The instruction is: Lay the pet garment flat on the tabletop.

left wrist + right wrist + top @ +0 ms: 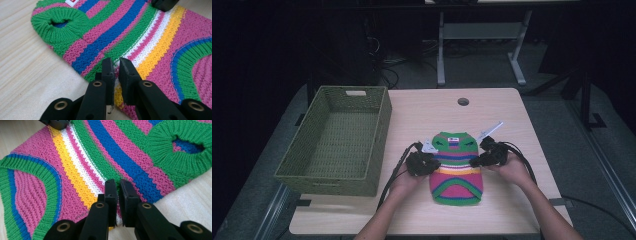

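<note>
Sweater [456, 167], small, striped green, pink, blue, white and yellow, lies flat on the near middle of the counter [507, 107]. Left claw [114, 65] pinches its left edge, jaws clamped on the knit. Right claw [118, 187] likewise clamped on the right edge. Green woven basket [314, 145] stands left of the sweater, apart from it.

The high view looks down from above; both gripper views sit close over the same striped sweater [456, 167], facing from opposite edges.
</note>
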A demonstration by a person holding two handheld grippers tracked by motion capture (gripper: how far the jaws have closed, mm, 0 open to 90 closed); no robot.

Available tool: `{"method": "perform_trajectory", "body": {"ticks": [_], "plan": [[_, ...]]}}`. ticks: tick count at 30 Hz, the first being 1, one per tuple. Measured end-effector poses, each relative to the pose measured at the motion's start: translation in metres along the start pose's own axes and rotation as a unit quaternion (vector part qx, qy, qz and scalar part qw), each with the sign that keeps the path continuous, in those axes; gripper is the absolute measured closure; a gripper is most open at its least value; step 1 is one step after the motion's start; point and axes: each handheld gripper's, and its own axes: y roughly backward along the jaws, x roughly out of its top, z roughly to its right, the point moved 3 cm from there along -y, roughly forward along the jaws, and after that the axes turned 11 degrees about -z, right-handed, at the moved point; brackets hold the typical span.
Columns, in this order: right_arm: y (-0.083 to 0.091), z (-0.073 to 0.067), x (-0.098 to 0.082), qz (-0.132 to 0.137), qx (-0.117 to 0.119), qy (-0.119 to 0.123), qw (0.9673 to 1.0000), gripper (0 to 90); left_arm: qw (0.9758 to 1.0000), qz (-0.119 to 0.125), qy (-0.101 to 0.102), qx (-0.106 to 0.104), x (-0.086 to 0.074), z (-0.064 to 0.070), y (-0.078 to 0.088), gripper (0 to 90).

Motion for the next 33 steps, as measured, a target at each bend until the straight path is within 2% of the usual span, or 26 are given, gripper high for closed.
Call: {"method": "perform_trajectory", "body": {"ticks": [2,5,8,9,15,19,22,23,25,30,33], "plan": [[0.001,0.000,-0.001,0.003,0.005,-0.002,1.0000,79.0,1.0000,0.000,-0.001,0.006,0.000,0.000,0.001,79.5],[0.005,0.002,-0.003,0.021,0.019,-0.013,0.9995,63.0,1.0000,0.004,0.003,0.003,0.000,0.000,0.002,75.6],[0.012,0.004,-0.005,0.047,0.036,-0.025,0.9979,55.7,0.9998,0.018,0.000,-0.010,-0.002,0.001,0.007,69.1],[0.014,0.005,-0.006,0.052,0.031,-0.028,0.9978,53.1,0.9996,0.023,0.003,-0.015,-0.002,0.002,0.008,68.3],[0.023,0.008,-0.011,0.075,0.056,-0.034,0.9950,49.5,0.9988,0.043,-0.006,-0.024,-0.001,0.007,0.019,63.5],[0.028,0.009,-0.015,0.086,0.068,-0.034,0.9934,46.7,0.9981,0.054,0.004,-0.030,-0.001,0.007,0.024,60.0],[0.031,0.010,-0.019,0.089,0.067,-0.034,0.9932,45.4,0.9965,0.068,0.013,-0.047,-0.001,0.007,0.027,55.8],[0.032,0.011,-0.020,0.090,0.065,-0.031,0.9933,45.3,0.9959,0.076,0.014,-0.048,-0.002,0.008,0.029,53.9],[0.035,0.011,-0.023,0.092,0.062,-0.031,0.9933,45.0,0.9957,0.078,0.014,-0.048,-0.002,0.008,0.030,51.6],[0.042,0.010,-0.029,0.103,0.058,-0.031,0.9924,43.2,0.9945,0.091,0.029,-0.045,-0.005,0.008,0.035,44.5],[0.046,0.010,-0.032,0.108,0.056,-0.031,0.9921,42.1,0.9945,0.092,0.029,-0.041,-0.006,0.009,0.037,41.0]]}}
